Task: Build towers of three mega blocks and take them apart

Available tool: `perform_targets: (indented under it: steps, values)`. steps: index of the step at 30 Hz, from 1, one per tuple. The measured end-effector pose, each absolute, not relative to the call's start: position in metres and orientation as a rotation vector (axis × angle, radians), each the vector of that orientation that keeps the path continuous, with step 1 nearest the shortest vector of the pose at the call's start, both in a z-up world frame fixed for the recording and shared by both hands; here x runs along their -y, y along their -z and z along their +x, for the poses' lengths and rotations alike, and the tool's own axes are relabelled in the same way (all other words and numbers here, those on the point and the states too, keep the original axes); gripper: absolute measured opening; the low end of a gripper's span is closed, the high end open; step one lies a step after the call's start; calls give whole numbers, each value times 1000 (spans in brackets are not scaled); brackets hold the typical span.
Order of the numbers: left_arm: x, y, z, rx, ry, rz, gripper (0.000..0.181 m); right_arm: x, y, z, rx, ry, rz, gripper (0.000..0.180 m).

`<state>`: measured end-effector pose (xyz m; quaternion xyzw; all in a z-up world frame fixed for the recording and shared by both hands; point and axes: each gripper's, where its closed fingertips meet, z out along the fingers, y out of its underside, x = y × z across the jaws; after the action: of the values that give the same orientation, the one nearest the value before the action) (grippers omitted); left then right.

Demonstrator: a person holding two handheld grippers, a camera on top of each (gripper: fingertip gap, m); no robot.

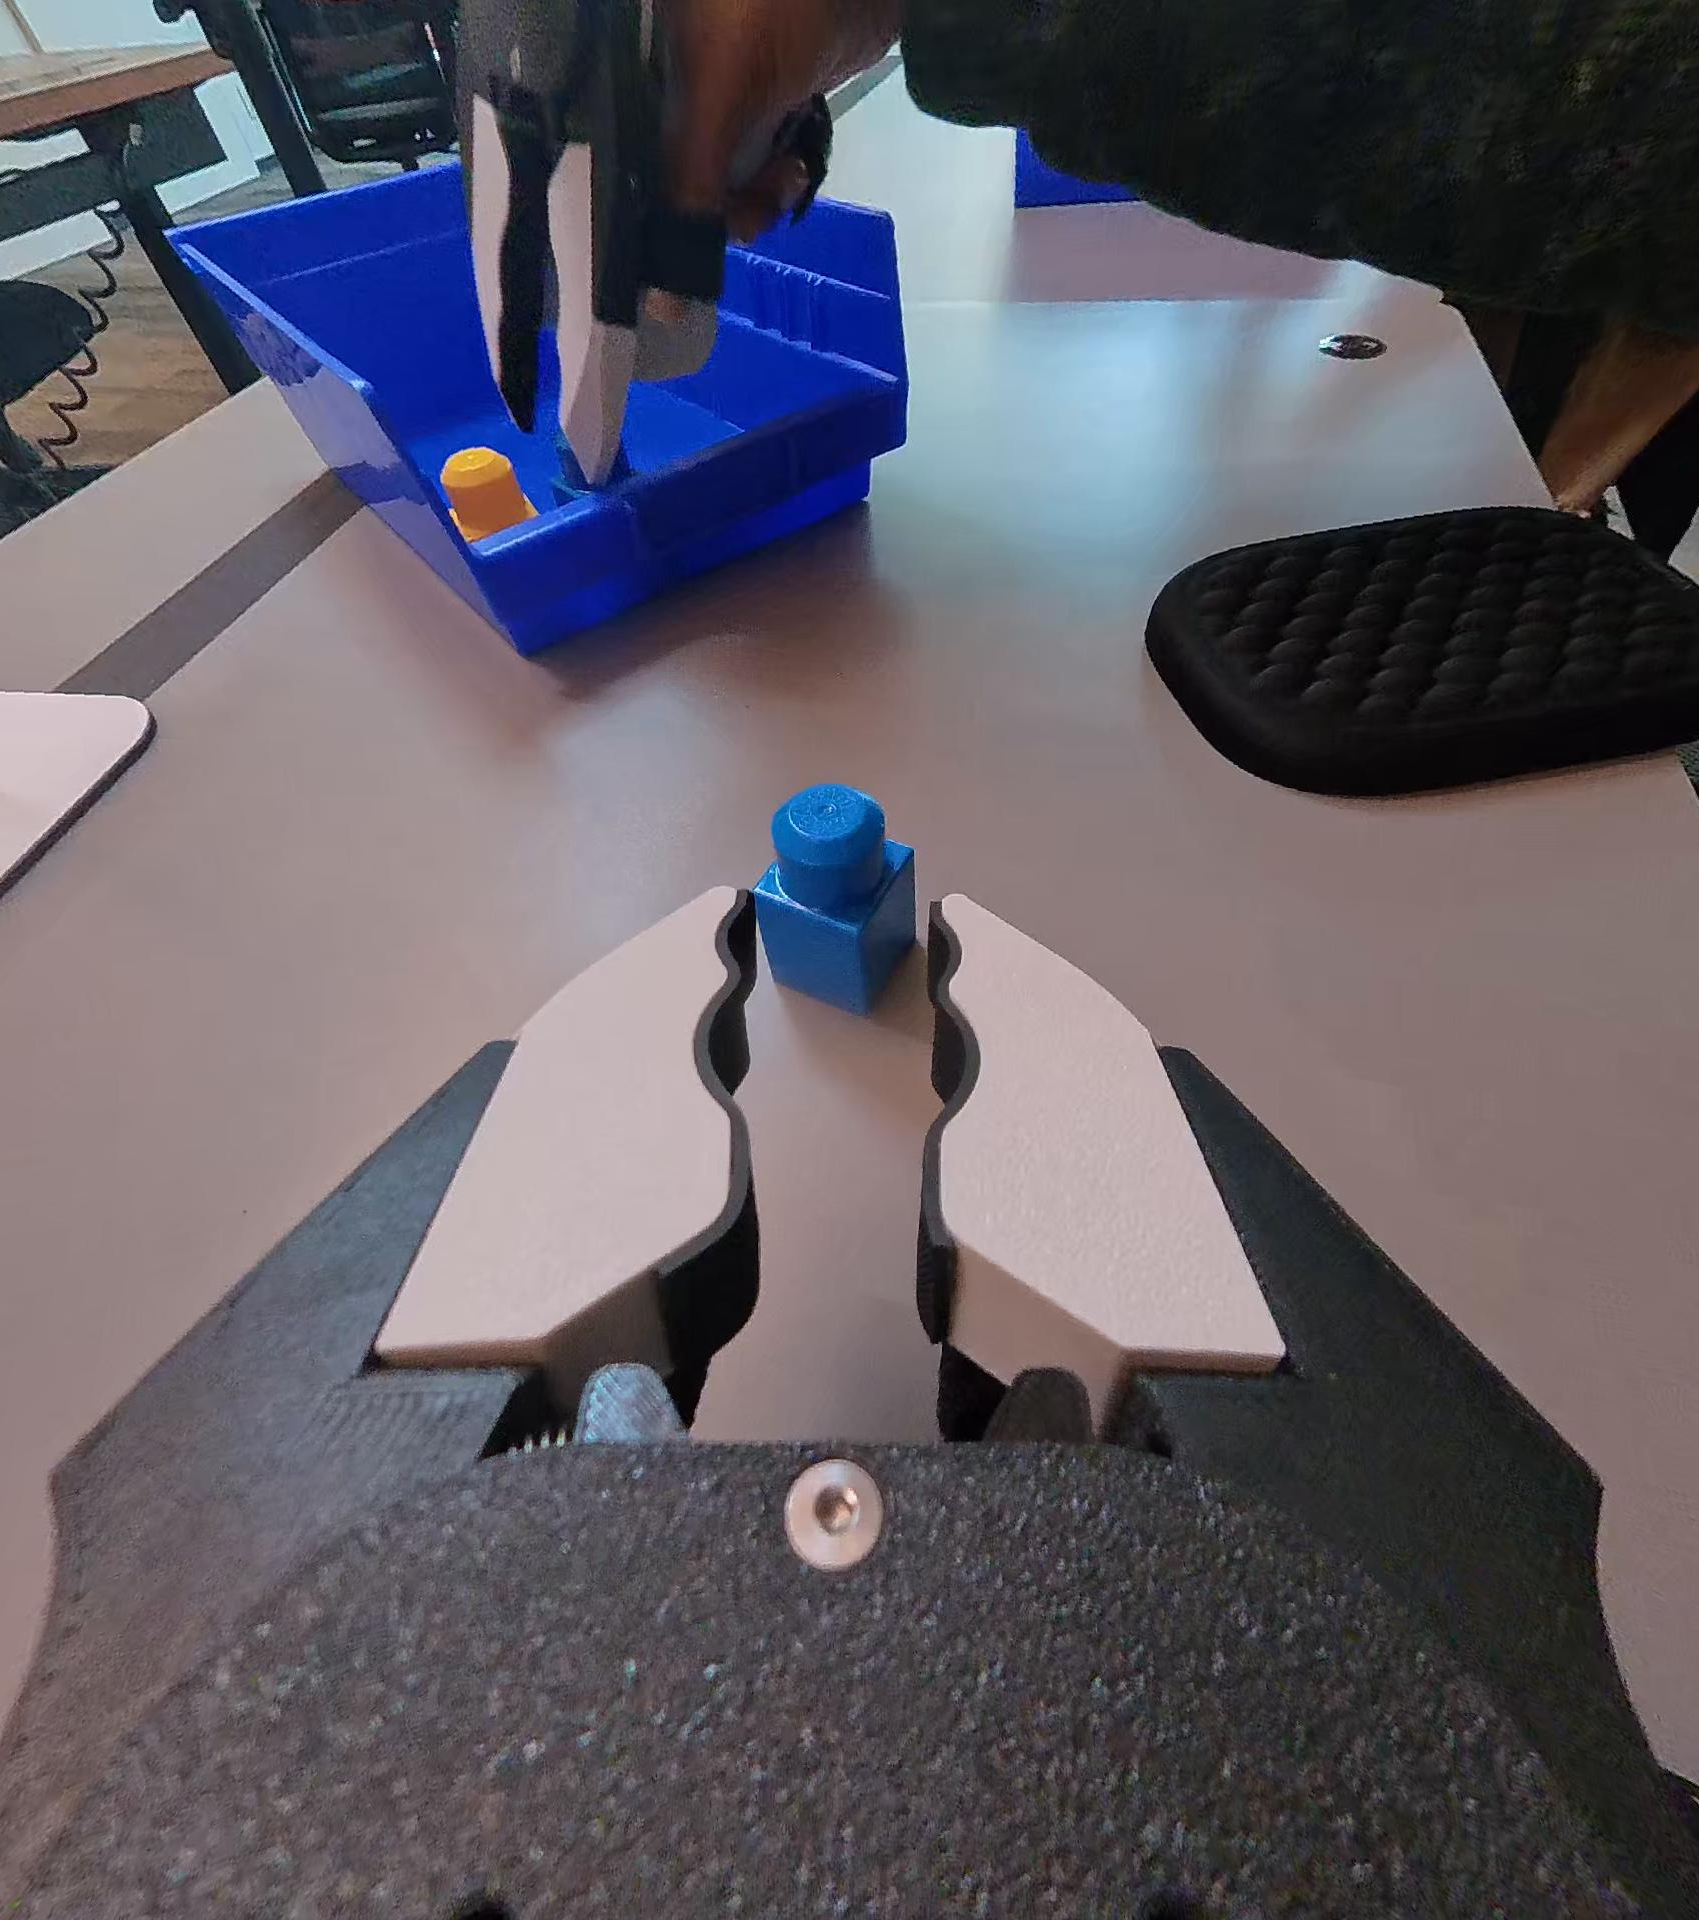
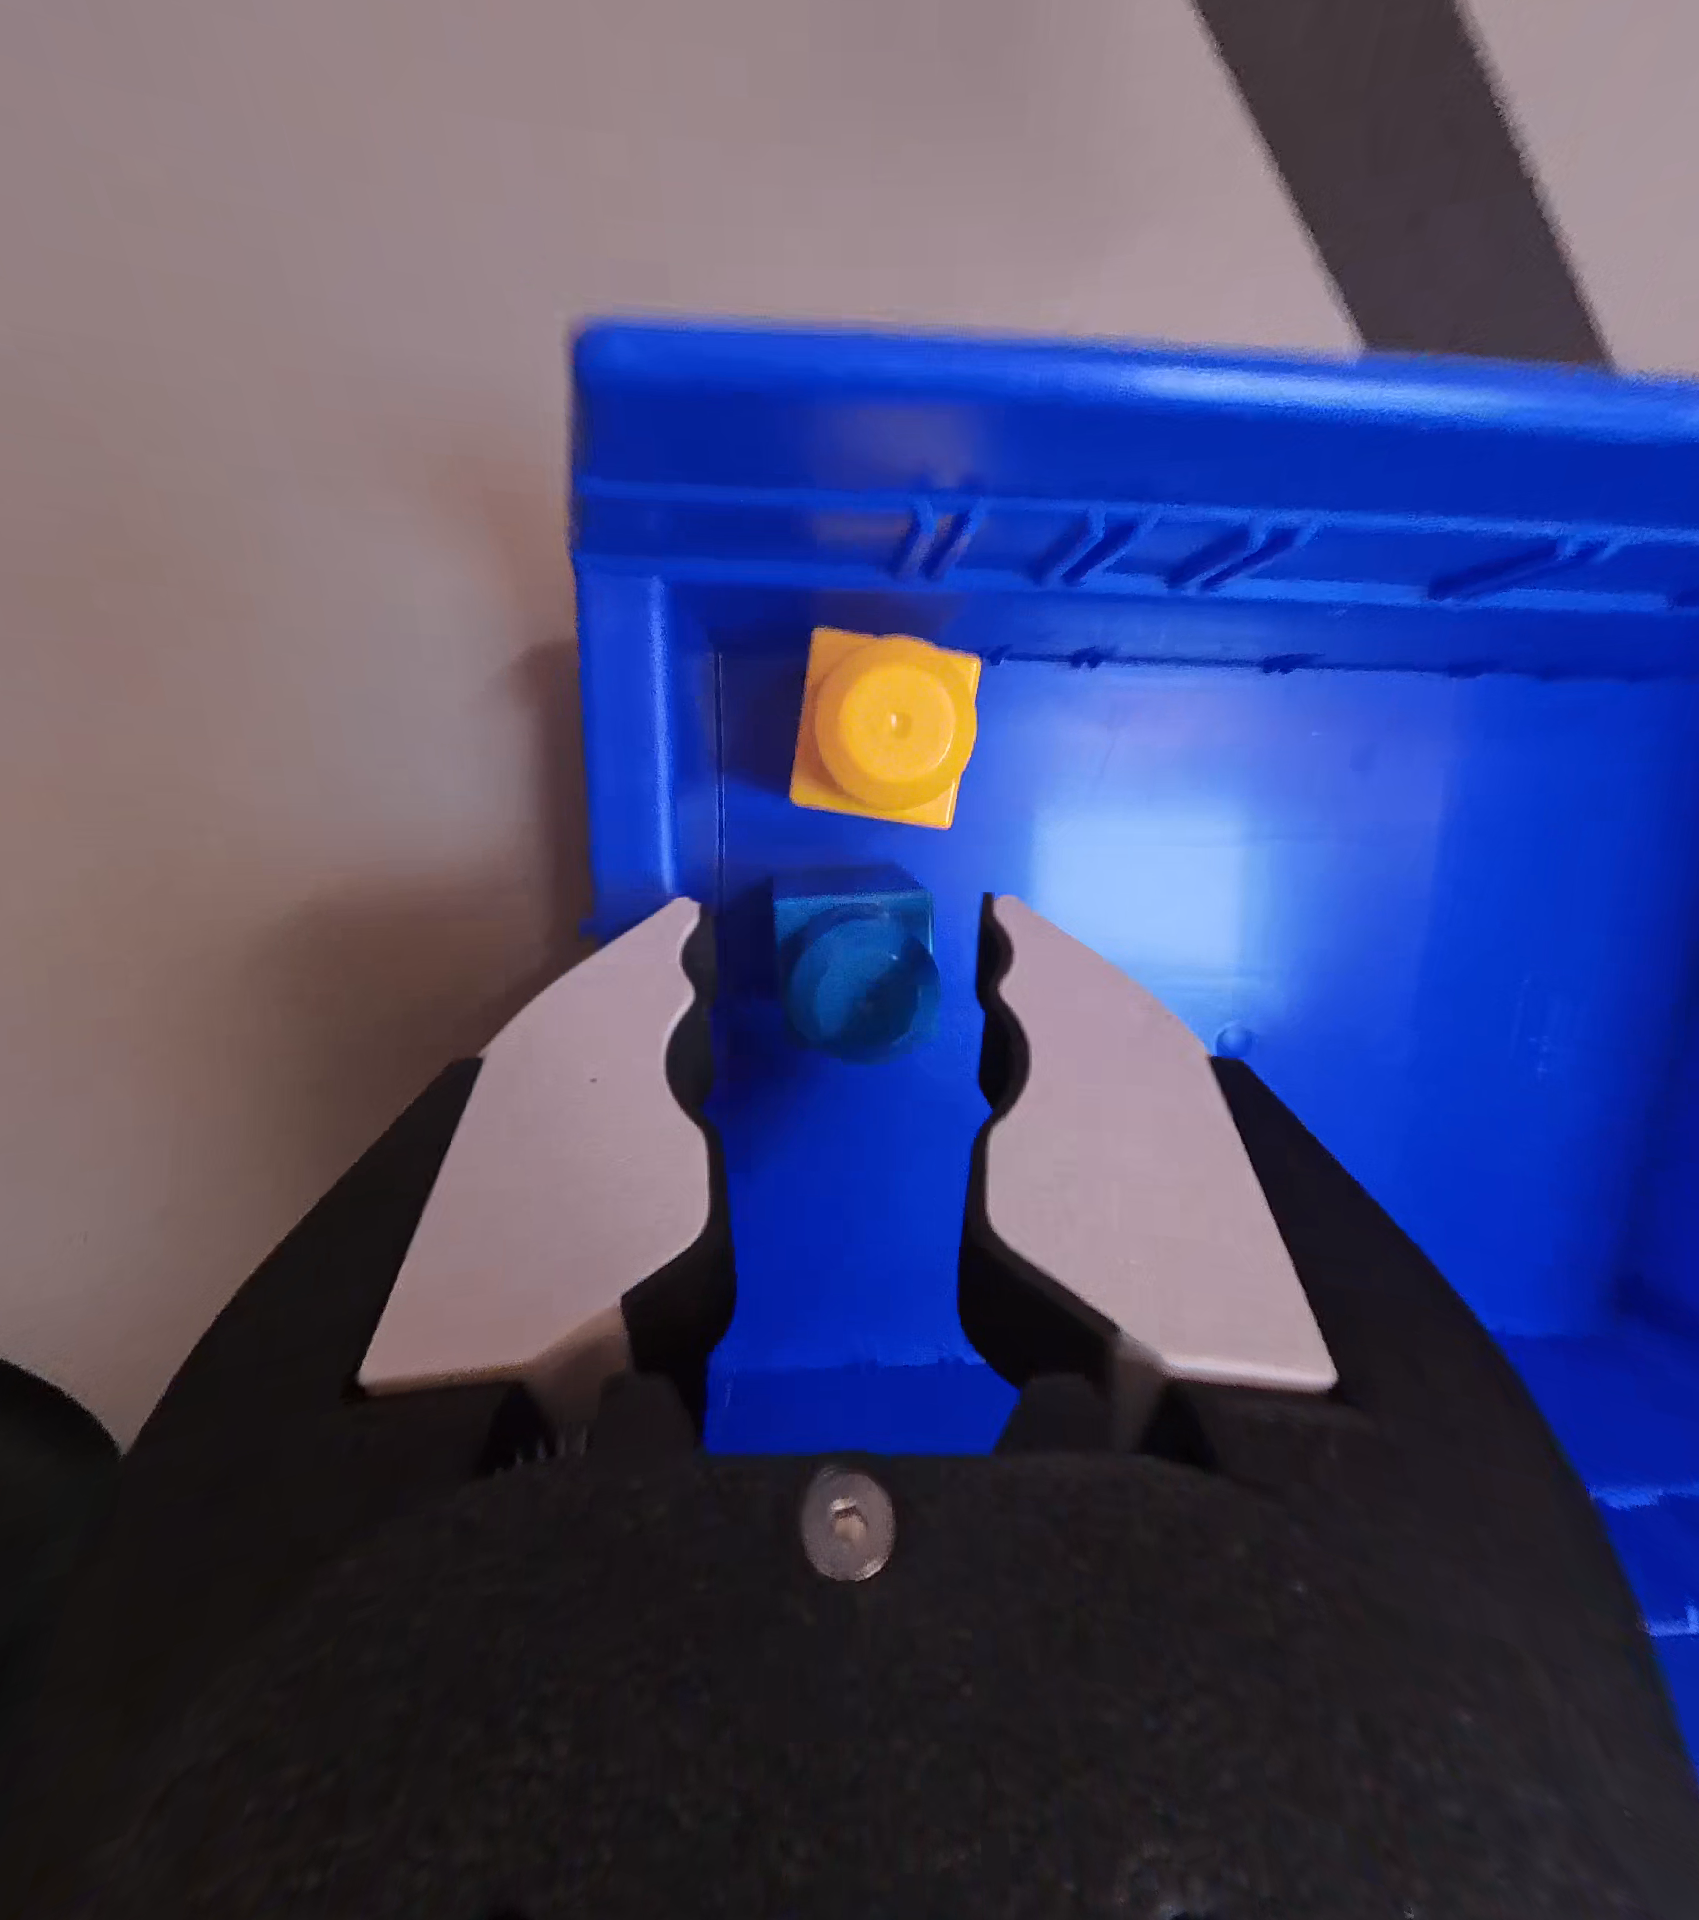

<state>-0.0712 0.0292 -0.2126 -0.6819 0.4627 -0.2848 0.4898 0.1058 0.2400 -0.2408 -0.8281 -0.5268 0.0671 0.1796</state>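
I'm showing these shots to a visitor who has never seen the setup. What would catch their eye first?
The bright blue bin on the pale table stands out, with an orange block in its corner and a blue block beside it, which the right tongs reach down over, open. Nearer, a lone blue block on the table sits upright between the tips of the open left tongs. A black quilted pad lies at the table's right edge.

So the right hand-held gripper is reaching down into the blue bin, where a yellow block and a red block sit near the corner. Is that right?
Nearly. The right hand-held gripper does reach into the blue bin, and the yellow block is there by the corner, but the block beside it is blue, not red. The right wrist view shows it lying between the open fingers.
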Motion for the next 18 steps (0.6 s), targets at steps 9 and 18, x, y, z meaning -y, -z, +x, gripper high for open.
perform_targets:
  steps: [9,18]
  values:
    - [-32,211,-74,-1117,660,-1653,30,-134,187,3,1712,-501,-1926,55]
    - [-43,197,-85,-1012,614,-1622,25,-56,257,-49,1837,-474,-1921,32]
